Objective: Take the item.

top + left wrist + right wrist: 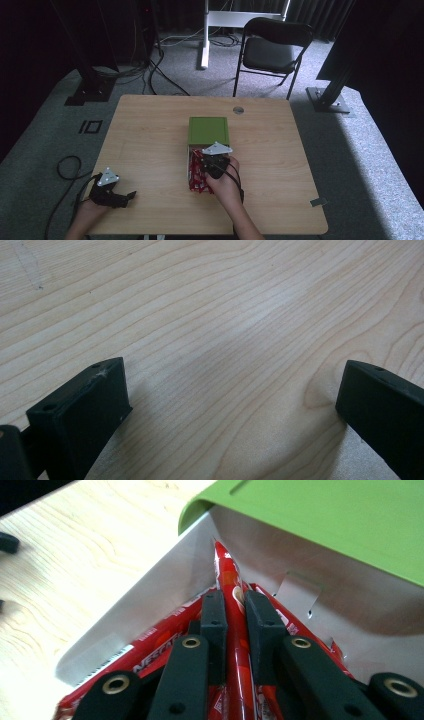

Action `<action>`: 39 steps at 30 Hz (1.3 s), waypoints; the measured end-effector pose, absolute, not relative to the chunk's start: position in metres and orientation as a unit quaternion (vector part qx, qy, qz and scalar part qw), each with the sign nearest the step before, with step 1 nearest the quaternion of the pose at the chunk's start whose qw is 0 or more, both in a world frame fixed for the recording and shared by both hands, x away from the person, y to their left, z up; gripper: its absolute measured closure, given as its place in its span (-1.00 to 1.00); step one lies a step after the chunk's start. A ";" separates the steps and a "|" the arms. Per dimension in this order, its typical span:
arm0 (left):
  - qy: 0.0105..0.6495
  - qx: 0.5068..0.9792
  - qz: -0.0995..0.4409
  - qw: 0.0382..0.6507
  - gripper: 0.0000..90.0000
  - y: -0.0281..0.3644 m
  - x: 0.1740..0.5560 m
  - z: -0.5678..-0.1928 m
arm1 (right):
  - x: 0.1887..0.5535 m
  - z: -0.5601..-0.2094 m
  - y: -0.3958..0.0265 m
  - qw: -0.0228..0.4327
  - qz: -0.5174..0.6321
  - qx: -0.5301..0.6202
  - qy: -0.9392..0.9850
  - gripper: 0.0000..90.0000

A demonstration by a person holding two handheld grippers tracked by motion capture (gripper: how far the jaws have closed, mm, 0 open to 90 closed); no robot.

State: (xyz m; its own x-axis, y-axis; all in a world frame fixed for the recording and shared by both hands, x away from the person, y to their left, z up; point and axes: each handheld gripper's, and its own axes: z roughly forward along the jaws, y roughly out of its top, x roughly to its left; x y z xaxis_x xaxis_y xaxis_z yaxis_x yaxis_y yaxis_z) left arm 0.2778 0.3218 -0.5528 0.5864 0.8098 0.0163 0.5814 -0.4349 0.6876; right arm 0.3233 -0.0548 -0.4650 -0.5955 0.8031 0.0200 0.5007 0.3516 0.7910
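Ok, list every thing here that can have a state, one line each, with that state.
Box: open, its green lid flipped back, flat on the table.
Red sachets: lying packed in the box.
Gripped sachet: pinched between the right gripper's fingers.
Right gripper: shut on that sachet.
Left gripper: open, nothing between its fingers.
Folding chair: unfolded, unoccupied.

Red sachets (234, 587) w/ white print in white-walled box (150, 592), green lid (208, 130). Table (150, 130) light wood grain. Both grippers black.
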 end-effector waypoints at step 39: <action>0.420 0.829 0.174 0.325 -0.97 0.322 0.278 -0.553 | 0.310 -0.415 -0.088 0.179 0.485 0.412 0.750 0.77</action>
State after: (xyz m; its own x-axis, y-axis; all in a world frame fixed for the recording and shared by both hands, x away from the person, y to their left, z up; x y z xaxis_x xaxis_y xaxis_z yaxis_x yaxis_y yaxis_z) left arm 0.2778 0.3219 -0.5525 0.5863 0.8099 0.0145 0.5839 -0.4350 0.6854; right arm 0.3096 -0.0877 -0.4151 -0.5969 0.7916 0.1309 0.4438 0.1899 0.8758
